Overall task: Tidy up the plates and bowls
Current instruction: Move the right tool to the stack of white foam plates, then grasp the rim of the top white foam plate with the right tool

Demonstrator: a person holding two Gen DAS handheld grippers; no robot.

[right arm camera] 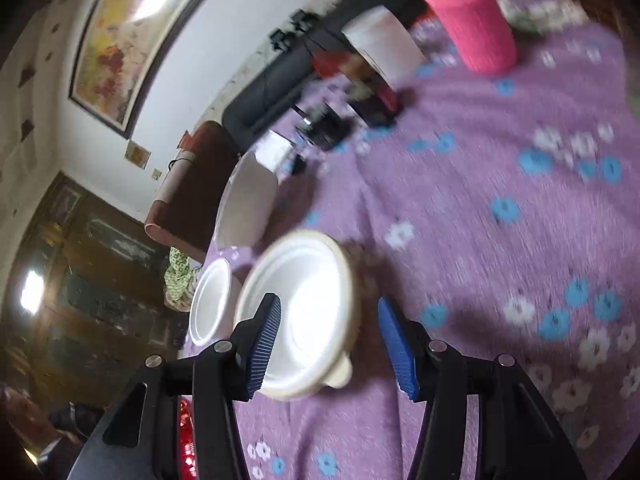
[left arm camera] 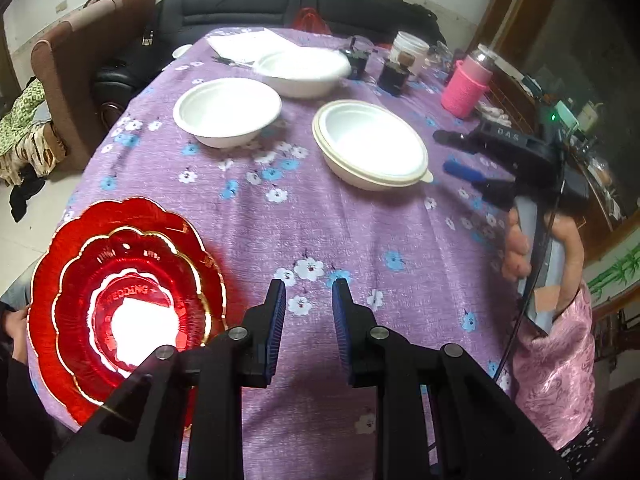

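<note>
— Three white bowls sit on the purple flowered tablecloth (left arm camera: 304,216). Which one is nearest the right gripper?

— It's the cream-rimmed bowl (left arm camera: 370,144), which has a small tab on its rim. From the right wrist view, that bowl (right arm camera: 298,316) lies just ahead of the right gripper (right arm camera: 328,340); its jaws are spread wide and empty, the left blue pad overlapping the bowl's near rim in the picture. I cannot tell whether it touches.

— And the other two?

— One plain white bowl (left arm camera: 227,112) stands to the left of the cream-rimmed one, apart from it. Behind both, a larger white bowl (left arm camera: 302,70) sits further up the table.

— Where are the plates?

— Red scalloped plates (left arm camera: 124,300) with gold edging are nested at the table's near left corner, just left of the left gripper (left arm camera: 309,312). Its jaws are parted with nothing between them, above bare cloth.

— Anything else on the table?

— A pink knitted-sleeve flask (left arm camera: 466,84) is at the far right, a white jar (left arm camera: 410,50) and dark small containers (left arm camera: 394,74) are near it, and papers (left arm camera: 250,44) lie at the far end
</note>
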